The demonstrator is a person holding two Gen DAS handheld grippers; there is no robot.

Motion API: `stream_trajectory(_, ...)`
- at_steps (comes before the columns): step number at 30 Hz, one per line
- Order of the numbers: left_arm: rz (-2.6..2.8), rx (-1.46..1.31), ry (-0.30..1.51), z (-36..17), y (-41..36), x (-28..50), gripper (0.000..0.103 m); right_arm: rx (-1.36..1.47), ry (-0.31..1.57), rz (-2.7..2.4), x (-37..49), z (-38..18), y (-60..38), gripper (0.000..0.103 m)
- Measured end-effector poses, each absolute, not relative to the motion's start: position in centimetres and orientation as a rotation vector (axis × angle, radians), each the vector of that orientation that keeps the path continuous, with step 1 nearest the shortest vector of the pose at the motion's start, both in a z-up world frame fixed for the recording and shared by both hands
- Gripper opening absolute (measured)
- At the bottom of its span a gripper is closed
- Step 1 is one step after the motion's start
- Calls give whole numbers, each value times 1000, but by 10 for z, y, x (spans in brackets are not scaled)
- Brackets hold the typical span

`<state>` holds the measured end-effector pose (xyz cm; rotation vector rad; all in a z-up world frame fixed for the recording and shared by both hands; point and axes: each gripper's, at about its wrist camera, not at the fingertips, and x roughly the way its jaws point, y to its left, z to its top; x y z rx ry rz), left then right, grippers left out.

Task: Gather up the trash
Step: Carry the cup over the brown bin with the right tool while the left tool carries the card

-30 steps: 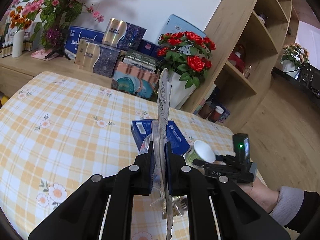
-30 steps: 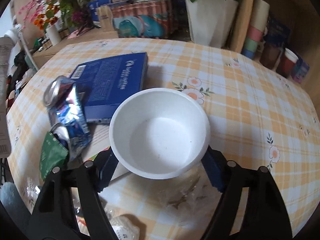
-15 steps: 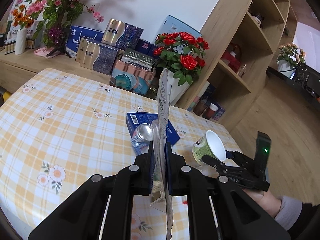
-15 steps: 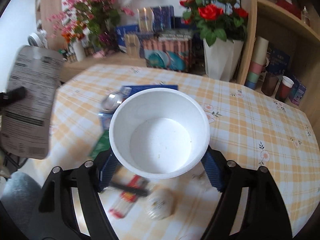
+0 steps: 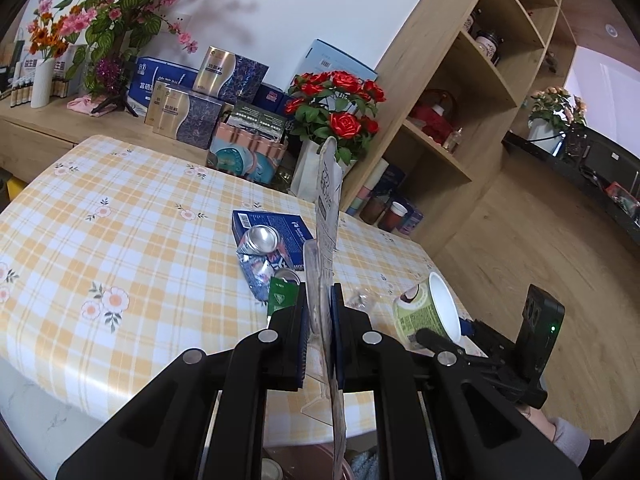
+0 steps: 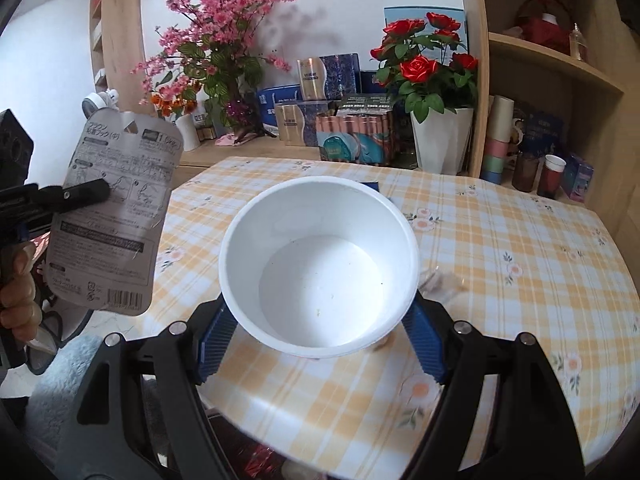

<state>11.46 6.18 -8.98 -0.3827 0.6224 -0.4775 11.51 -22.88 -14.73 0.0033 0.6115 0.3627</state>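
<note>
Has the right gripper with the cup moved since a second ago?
Yes. The right gripper, shut on the cup, has lifted and pulled back: the blue box beside it earlier now peeks from behind the rim.

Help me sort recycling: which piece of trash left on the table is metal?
The crushed can, lying on its side against the blue box. Its shiny silver end shows. The green wrapper beside it is flat, and the box is printed card.

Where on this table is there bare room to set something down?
The checked tablecloth lies bare left of the crushed can, out to its near and left edges. The right half, between the white vase and the near edge, is bare too. It is crowded mid-table: can, blue box and green wrapper overlap there.
</note>
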Motion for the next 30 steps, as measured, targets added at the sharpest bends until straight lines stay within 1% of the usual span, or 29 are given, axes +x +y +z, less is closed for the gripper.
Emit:
stream_trajectory(15,-480,-401,578,-75,76,43,10,-21,629,430,34,-146,-211,76)
stream_trajectory(27,-467,-420,583,-80,84,15,10,-44,696,486,5,-163,-187,77)
stream_trajectory(28,-465,-421,585,-81,84,15,10,-41,705,487,6,-164,-187,79)
stream_trajectory(29,-465,-422,588,-82,84,15,10,-33,714,489,6,-167,-186,84)
stream_trajectory(30,-464,-423,591,-84,84,15,10,-28,715,491,6,-168,-185,93)
